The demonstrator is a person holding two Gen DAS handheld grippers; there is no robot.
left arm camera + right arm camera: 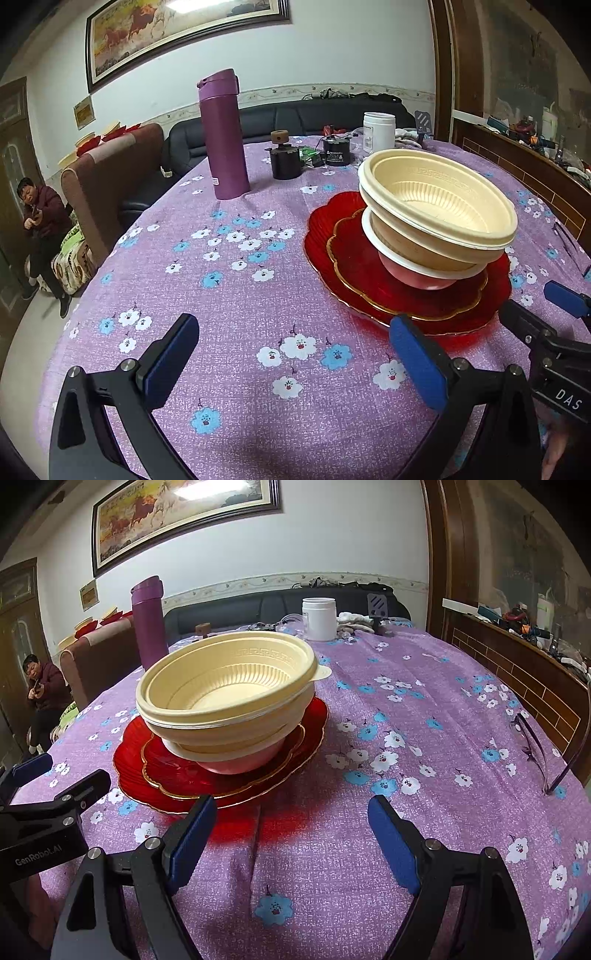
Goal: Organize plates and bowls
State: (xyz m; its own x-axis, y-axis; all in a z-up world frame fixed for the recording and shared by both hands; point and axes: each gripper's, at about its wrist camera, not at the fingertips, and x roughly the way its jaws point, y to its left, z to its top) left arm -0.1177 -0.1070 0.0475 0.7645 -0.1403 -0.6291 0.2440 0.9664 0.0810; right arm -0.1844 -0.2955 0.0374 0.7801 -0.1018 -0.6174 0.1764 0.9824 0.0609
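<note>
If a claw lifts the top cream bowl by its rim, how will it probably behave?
The top cream bowl looks like thin moulded plastic, so it is probably light and its rim may flex under pinching. It sits tilted, nested in the bowls below, so it may slide or drag them. The stack rests on red plates that look glassy and probably fragile.

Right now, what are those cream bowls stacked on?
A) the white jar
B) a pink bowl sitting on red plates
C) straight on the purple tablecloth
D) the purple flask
B: the cream bowls nest in a pink bowl, which stands on a small red plate laid on a larger red plate; the jar and flask stand apart, farther back.
</note>
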